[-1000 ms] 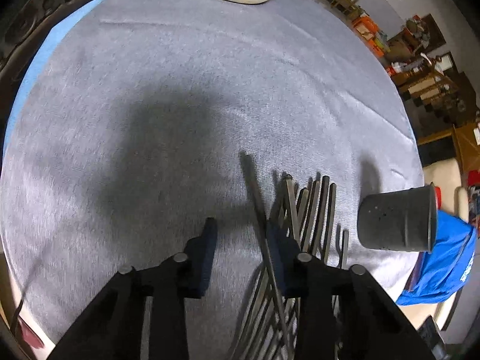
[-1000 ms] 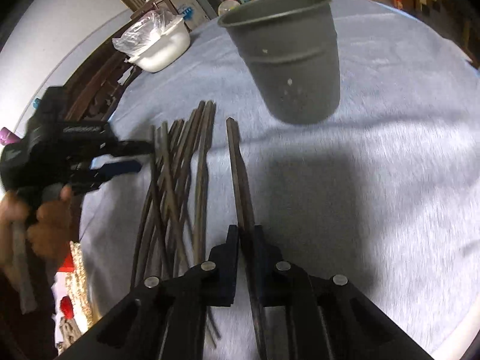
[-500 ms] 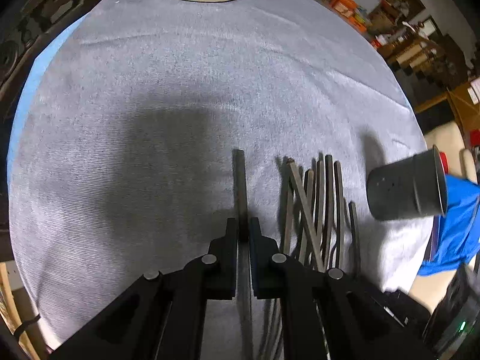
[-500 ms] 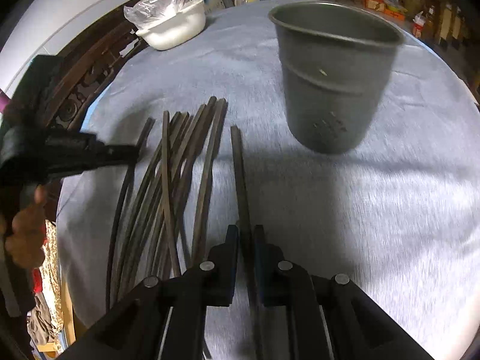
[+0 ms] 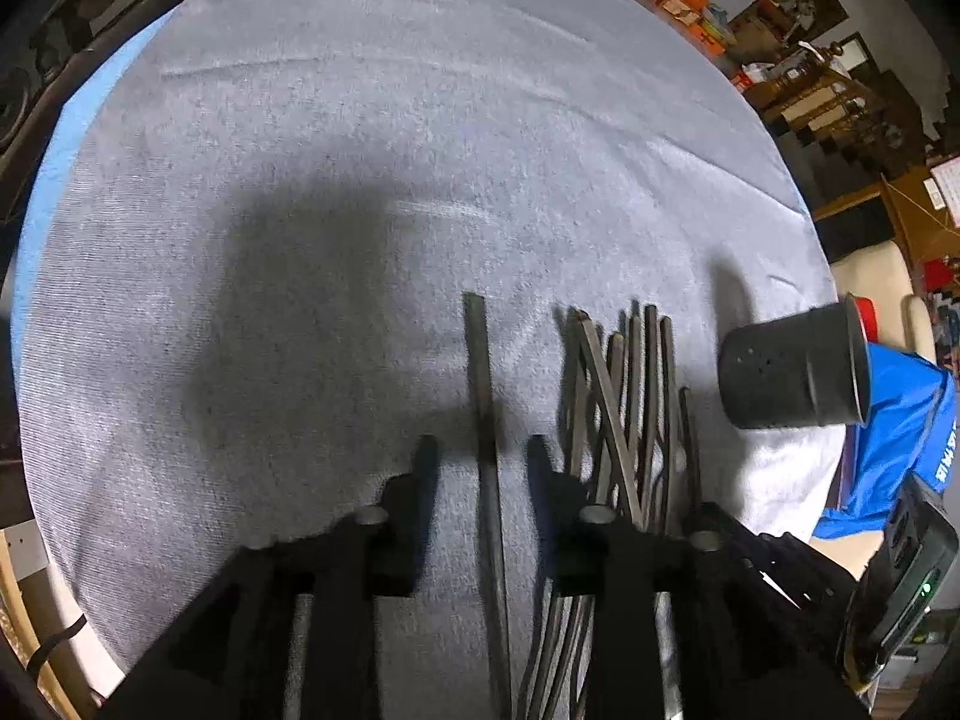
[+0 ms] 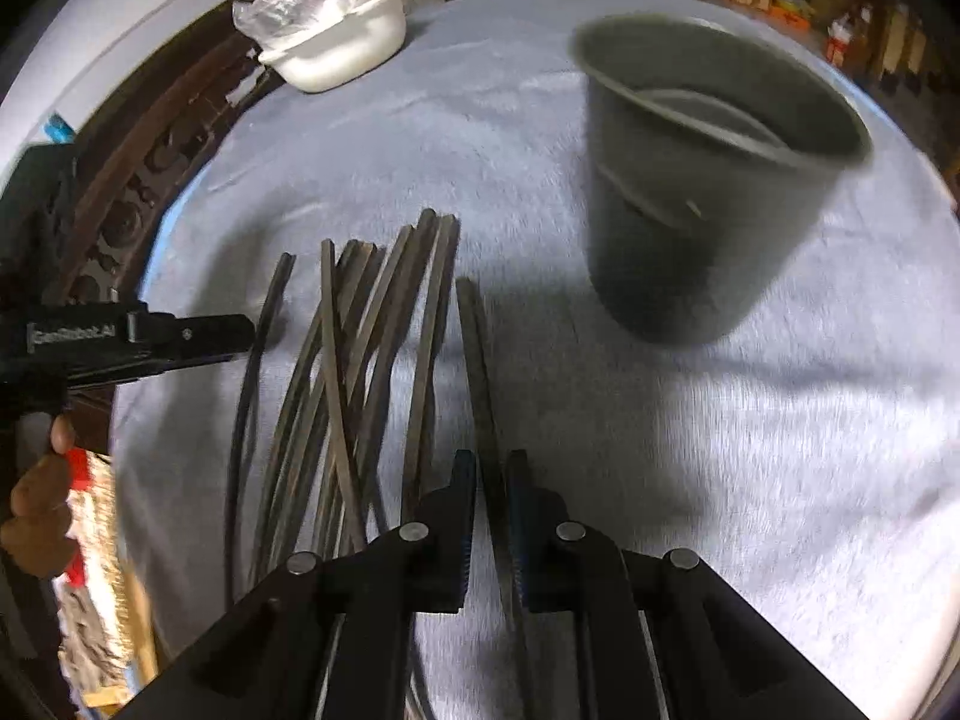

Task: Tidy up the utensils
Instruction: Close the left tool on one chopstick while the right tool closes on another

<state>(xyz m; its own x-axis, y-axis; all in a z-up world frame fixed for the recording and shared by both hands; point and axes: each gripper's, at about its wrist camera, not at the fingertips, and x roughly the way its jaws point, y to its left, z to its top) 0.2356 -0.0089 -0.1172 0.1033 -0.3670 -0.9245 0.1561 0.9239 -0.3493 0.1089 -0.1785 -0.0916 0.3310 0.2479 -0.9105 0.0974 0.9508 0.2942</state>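
Sorting dark chopsticks on a grey tablecloth (image 5: pixel 336 138) beside a dark metal cup (image 6: pixel 708 180).

Right gripper (image 6: pixel 489 468): clenching on a single chopstick (image 6: pixel 474 348), just right of the chopstick pile (image 6: pixel 354 348) and left of the upright cup. Left gripper (image 5: pixel 480 450): released, jaws having just been opening, straddling one separate chopstick (image 5: pixel 480 372) without pressing on it, left of the pile. Also sitting at the far table edge: a white bowl (image 6: pixel 342 42) under plastic wrap.
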